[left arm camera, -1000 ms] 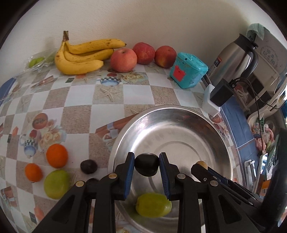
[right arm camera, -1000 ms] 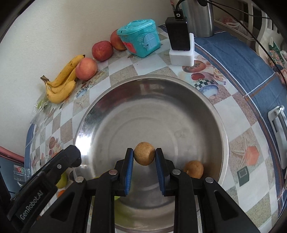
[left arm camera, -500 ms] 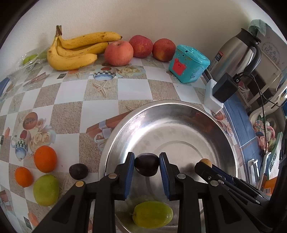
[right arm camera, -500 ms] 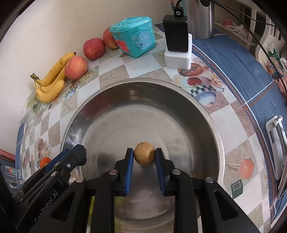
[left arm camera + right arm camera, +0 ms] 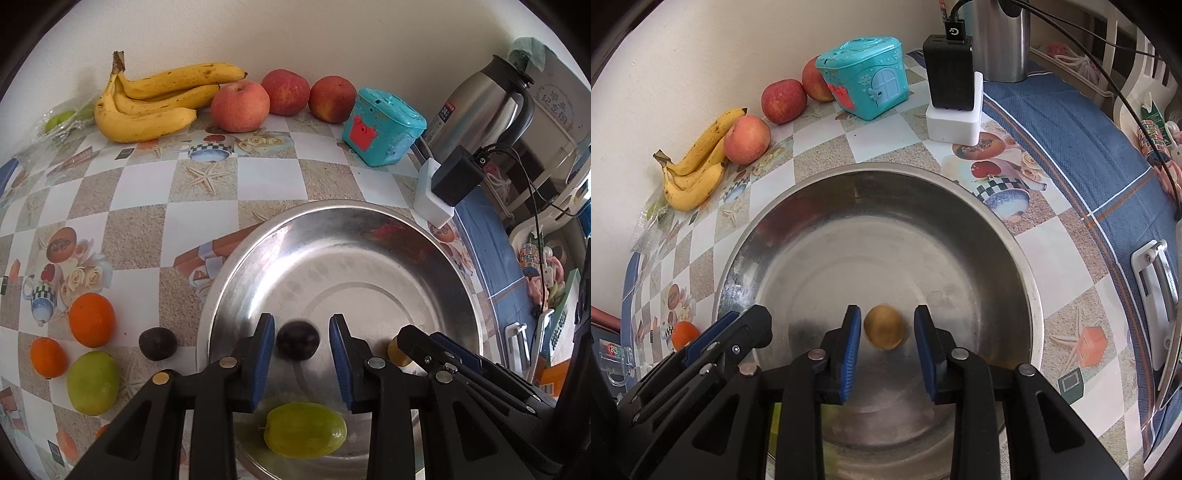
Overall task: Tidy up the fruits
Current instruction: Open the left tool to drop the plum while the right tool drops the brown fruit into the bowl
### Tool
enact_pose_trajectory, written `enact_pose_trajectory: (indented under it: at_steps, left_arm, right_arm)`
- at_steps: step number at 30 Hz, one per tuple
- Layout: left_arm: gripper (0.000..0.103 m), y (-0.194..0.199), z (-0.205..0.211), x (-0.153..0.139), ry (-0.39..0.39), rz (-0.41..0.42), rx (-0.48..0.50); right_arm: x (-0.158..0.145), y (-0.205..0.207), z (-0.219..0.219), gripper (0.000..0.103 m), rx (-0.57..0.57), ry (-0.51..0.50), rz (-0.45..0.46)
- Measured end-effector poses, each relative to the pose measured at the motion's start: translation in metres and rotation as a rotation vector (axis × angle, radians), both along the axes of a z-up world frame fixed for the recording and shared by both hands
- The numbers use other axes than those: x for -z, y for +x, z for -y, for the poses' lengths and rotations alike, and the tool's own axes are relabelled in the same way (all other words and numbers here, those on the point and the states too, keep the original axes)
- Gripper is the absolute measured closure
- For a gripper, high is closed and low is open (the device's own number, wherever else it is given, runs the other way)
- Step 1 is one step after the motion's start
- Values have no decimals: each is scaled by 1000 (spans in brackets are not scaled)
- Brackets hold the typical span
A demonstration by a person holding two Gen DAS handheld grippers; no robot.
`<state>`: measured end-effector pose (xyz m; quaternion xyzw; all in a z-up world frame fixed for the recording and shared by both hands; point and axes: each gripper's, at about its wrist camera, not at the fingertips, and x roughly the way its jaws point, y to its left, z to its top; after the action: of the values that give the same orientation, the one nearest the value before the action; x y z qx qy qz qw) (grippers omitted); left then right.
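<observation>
Over the steel bowl, both grippers pointing down:
Left gripper (image 5: 302,341): jaws have just been opening; blue pads stand clear of the dark plum (image 5: 297,339) between them, a gap on each side.
Dark plum: low centre of the left view, apparently resting on the bowl floor, slightly blurred.
Right gripper (image 5: 884,332): jaws have just been opening; spread, not touching the small brown fruit (image 5: 885,331) between them.
Small brown fruit: lower centre of the right view, inside the steel bowl (image 5: 1015,236).
Green fruit (image 5: 305,430): in the bowl, bottom centre of the left view.
Table (image 5: 269,181), lower left of the left view: second plum (image 5: 157,343), two oranges (image 5: 91,319), green fruit.
Upper left: bananas (image 5: 155,99), three apples (image 5: 240,107) by the wall.
</observation>
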<state>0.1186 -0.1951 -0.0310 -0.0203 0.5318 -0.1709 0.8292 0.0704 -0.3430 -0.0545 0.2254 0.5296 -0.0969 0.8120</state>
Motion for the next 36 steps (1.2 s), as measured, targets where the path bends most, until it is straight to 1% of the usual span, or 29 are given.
enact_pose_trajectory:
  at_steps: [3,11,21,22,23,24,25,26,27,28,29,30,31,33,36]
  left_arm:
    - [66,-1,-2,-3,0,4,-5]
    - [66,-1,-11,-13,15,-2,-39]
    - [66,0,-29,-15,87,-35,-115]
    - [66,1,-31,-15,93,-37,-125]
    - [63,1,-34,-15,93,-37,-135]
    - [58,2,-37,-15,94,-37,-148]
    - [48,2,-39,-16,97,-35,-160]
    - [42,3,-42,-17,100,-32,-172]
    - [42,3,-44,-17,101,-29,-178]
    - [40,4,-46,-18,102,-29,-185]
    - [35,5,-48,-17,103,-31,-192]
    - [32,5,-50,-17,106,-32,-201]
    - [26,5,-52,-16,112,-33,-210]
    - [22,6,-55,-15,126,-35,-223]
    - [9,6,-59,-13,147,-31,-237]
  right_arm:
    - [-3,-2,2,69,7,5,5]
    - [-16,-6,3,69,10,-11,22]
    - [-21,-11,8,69,14,-11,17]
    - [-21,-11,8,67,12,-11,16]
    - [-21,-11,7,63,9,-10,14]
    - [-20,-11,7,54,7,-11,13]
    - [-20,-11,6,49,4,-12,12]
    - [-20,-10,6,49,1,-14,10]
    - [-19,-10,5,48,-3,-16,7]
    - [-19,-10,4,45,-7,-18,6]
    - [-19,-9,4,41,-11,-25,6]
    - [-19,-9,3,36,-16,-30,6]
    - [-19,-9,3,34,-20,-36,7]
    - [-20,-8,2,33,-28,-47,8]
    - [-21,-8,2,28,-42,-52,9]
